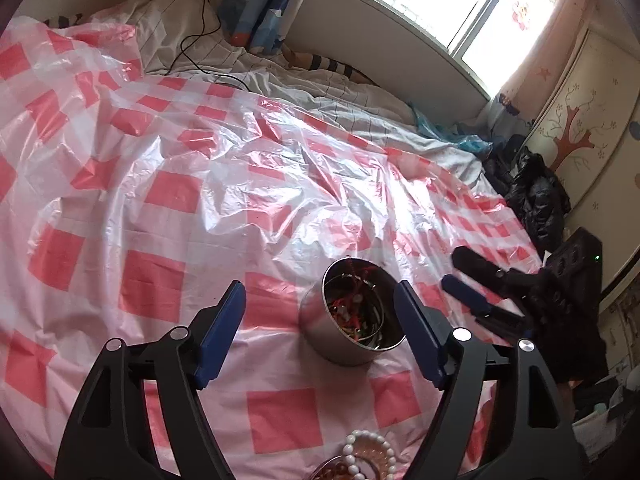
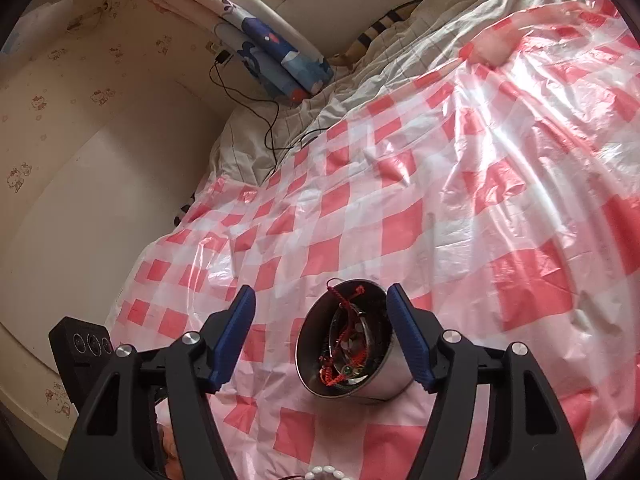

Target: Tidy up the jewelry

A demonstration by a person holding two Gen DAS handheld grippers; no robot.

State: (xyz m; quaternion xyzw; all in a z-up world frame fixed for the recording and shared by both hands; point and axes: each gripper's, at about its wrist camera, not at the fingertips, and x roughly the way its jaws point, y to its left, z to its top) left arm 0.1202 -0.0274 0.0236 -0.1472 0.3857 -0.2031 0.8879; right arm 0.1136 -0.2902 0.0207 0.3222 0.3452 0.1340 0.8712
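Note:
A steel cup [image 1: 344,336] stands on the pink checked plastic sheet [image 1: 168,200], holding red cords and small jewelry. My left gripper [image 1: 320,300] is open and empty, jaws wide, with the cup just ahead between the fingers. White bead bracelets [image 1: 368,456] lie near the bottom edge, close under it. In the right wrist view the same cup [image 2: 348,344] sits between the open fingers of my right gripper [image 2: 320,300], close to the right finger [image 2: 408,336]. A white bead bracelet [image 2: 326,472] shows at the bottom. The right gripper also shows in the left wrist view [image 1: 464,272].
The sheet covers a bed with white bedding [image 1: 360,92] and a blue patterned pillow [image 1: 260,8] at the far side. A black cable [image 2: 256,100] runs over the bedding. Black clothing [image 1: 536,192] lies at the bed's right edge by a wardrobe [image 1: 592,120].

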